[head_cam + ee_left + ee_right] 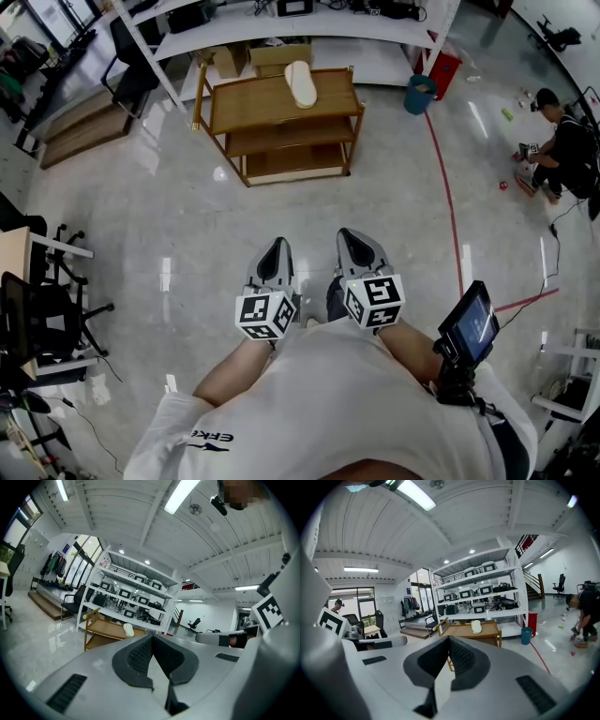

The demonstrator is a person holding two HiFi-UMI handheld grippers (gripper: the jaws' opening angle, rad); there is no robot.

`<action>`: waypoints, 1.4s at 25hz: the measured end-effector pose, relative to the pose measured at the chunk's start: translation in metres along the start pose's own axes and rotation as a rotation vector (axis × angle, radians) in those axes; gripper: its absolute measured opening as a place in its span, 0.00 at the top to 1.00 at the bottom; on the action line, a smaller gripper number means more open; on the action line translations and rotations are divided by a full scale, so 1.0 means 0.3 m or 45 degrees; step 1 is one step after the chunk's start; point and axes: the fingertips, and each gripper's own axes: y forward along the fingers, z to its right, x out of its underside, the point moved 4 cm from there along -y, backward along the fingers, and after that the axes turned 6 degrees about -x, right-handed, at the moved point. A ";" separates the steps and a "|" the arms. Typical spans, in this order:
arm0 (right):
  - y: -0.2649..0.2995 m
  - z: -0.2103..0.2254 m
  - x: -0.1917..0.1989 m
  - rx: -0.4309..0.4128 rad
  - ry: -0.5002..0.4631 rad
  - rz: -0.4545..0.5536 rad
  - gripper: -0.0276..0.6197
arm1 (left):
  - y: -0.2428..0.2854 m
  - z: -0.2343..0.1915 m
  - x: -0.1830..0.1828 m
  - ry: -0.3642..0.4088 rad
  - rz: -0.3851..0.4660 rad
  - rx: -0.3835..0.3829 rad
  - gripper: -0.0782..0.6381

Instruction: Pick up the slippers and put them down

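Observation:
A cream slipper (301, 84) lies on the top shelf of a low wooden rack (246, 105) across the floor from me. It also shows in the left gripper view as the slipper (128, 630) and in the right gripper view as the slipper (476, 626). My left gripper (276, 246) and right gripper (352, 234) are side by side close to my body, pointing toward the rack and well short of it. The left gripper (153, 637) is shut with nothing in it. The right gripper (449, 639) is shut and holds nothing either.
White shelving (281, 23) with equipment stands behind the rack. A blue bin (420, 94) sits to its right, and a red line (448, 197) runs down the floor. A person (562, 141) crouches at far right. Office chairs (47, 309) stand at left.

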 end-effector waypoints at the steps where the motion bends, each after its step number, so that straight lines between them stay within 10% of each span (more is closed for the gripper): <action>1: 0.032 0.016 -0.007 -0.008 0.004 0.004 0.95 | 0.027 -0.011 -0.008 0.006 0.004 -0.008 0.89; 21: 0.498 0.544 -0.257 -0.127 0.059 0.027 0.95 | 0.721 0.031 -0.186 0.062 0.057 -0.128 0.89; 35: 0.842 0.634 -0.330 -0.112 0.083 -0.046 0.95 | 1.030 -0.156 -0.272 0.048 0.018 -0.107 0.89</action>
